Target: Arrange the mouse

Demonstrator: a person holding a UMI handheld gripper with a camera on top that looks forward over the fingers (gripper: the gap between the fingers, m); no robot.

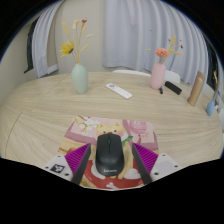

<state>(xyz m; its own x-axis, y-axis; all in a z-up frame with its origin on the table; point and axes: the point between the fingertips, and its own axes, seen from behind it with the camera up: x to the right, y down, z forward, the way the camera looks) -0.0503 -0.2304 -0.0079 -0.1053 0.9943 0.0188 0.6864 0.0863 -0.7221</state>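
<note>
one mouse [109,154], two vases [79,78], one remote [119,91]

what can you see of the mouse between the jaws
The mouse is black, matte plastic by its look, with a rounded oval body and a scroll wheel near its front; no cable shows. It lies flat on a patterned mouse pad on the wooden table, pointing away from the gripper. It sits between the open jaws; whether the purple pads touch its sides cannot be told.

The gripper [109,168] is showing two black fingers [72,170]. Each finger is carrying a magenta pad [146,156] on its inner face, triangular in outline and tapering toward the tip. The finger bodies are appearing dark and matte.
</note>
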